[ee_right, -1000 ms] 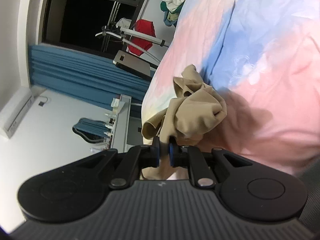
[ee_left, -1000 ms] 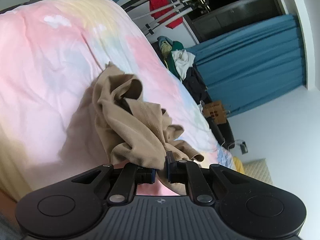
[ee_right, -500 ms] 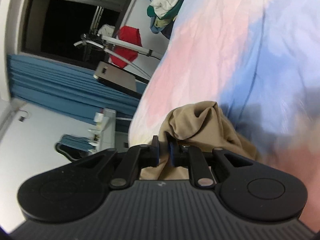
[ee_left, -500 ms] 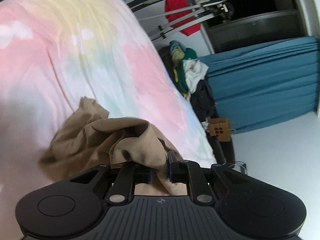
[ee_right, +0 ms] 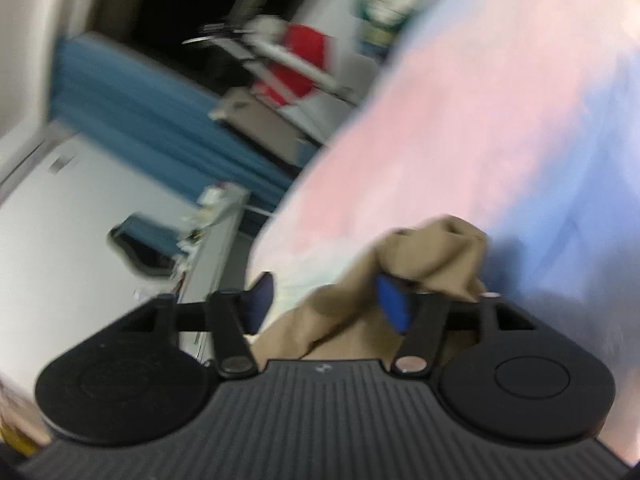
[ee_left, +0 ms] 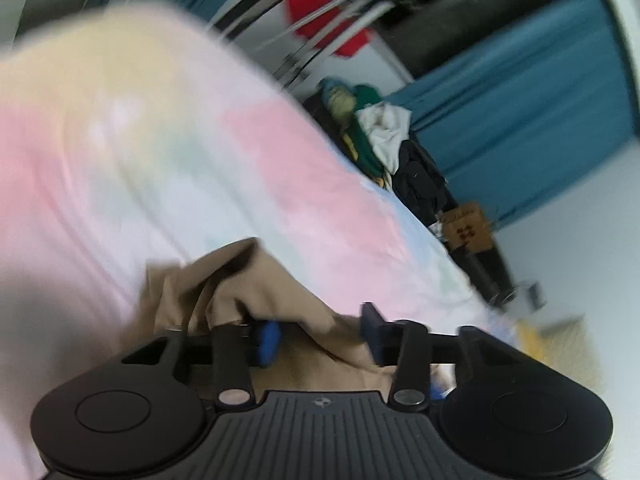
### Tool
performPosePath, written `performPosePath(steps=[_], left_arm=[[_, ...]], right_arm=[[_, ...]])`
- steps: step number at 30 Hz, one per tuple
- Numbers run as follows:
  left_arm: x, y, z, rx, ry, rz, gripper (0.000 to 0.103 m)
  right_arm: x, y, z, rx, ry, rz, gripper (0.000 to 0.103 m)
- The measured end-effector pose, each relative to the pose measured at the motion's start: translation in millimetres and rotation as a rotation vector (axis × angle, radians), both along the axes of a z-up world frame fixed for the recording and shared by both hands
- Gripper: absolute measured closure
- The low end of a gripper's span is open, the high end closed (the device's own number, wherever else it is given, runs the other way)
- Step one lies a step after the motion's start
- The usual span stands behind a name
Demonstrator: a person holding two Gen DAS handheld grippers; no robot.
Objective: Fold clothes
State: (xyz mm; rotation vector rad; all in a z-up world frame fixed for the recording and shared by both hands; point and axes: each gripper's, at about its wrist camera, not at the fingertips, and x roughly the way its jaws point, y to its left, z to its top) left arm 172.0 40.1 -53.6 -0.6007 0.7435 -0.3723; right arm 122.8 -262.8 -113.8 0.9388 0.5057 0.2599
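A crumpled tan garment (ee_left: 256,284) lies on a pastel pink, blue and yellow bedsheet (ee_left: 120,152). My left gripper (ee_left: 320,334) is open, its blue-padded jaws spread with tan cloth lying loose between them. In the right wrist view the same tan garment (ee_right: 432,252) bunches right in front of my right gripper (ee_right: 326,304), which is also open with cloth draped between its jaws. Both views are motion-blurred.
A pile of green, white and black clothes (ee_left: 380,140) sits at the bed's far edge. Teal curtains (ee_left: 520,100), a drying rack with a red garment (ee_left: 324,20) and a cardboard box (ee_left: 466,228) stand beyond. A desk (ee_right: 216,240) is left of the bed.
Both grippers were shut on the tan garment and have now opened, letting it go. The garment has come down onto the sheet and both cameras are moving.
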Motion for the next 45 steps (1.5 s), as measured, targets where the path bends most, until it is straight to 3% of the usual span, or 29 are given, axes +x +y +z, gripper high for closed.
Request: performPosePath(steps=[2,5,8,10,13,17,20,26,31,36,40,45], left_arm=[[-14,-7,15,0.098,-0.117,-0.026,0.023],[-25,-23,26,0.263,-0.226,-0.062,0.022],[-20,-36,19,0.351,-0.224,-0.078,0.022],[-12,-44,8,0.397,-0.212,-0.088,0.023],[-1,-50,-11,0.467,-0.190,-0.101,0.023],[8,-50,-37,0.493,-0.159,-0.096,0.024],[5,-54,-39,0.536,-0.176,-0.102,0.024],[-14,-55,-21,0.548,-0.206,-0.102,0.025],[-47,-58,-2,0.631,-0.278,-0.137,0.025],[-65,-55,-1,0.608,-0.258,-0.159,0.025],[-57,-58,-12,0.612,-0.214,-0.172,0.023],[-53,-45,-12,0.512,-0.134,-0.139,0.025]], right_arm=[[-11,3,13,-0.072,-0.086,0.010,0.039],[-25,2,21,-0.143,-0.150,-0.025,0.040],[-14,8,20,-0.278,-0.084,0.002,0.047],[-5,19,16,-0.408,-0.059,0.007,0.058],[12,32,5,-0.511,-0.028,0.032,0.074],[32,41,-18,-0.564,0.044,0.059,0.075],[29,48,-28,-0.602,0.056,0.073,0.075],[11,52,-7,-0.605,0.016,0.063,0.075],[-13,58,13,-0.621,-0.002,0.082,0.075],[-39,66,21,-0.645,0.004,0.099,0.074],[-38,78,10,-0.688,0.024,0.135,0.074],[-29,72,-1,-0.640,0.056,0.140,0.075]])
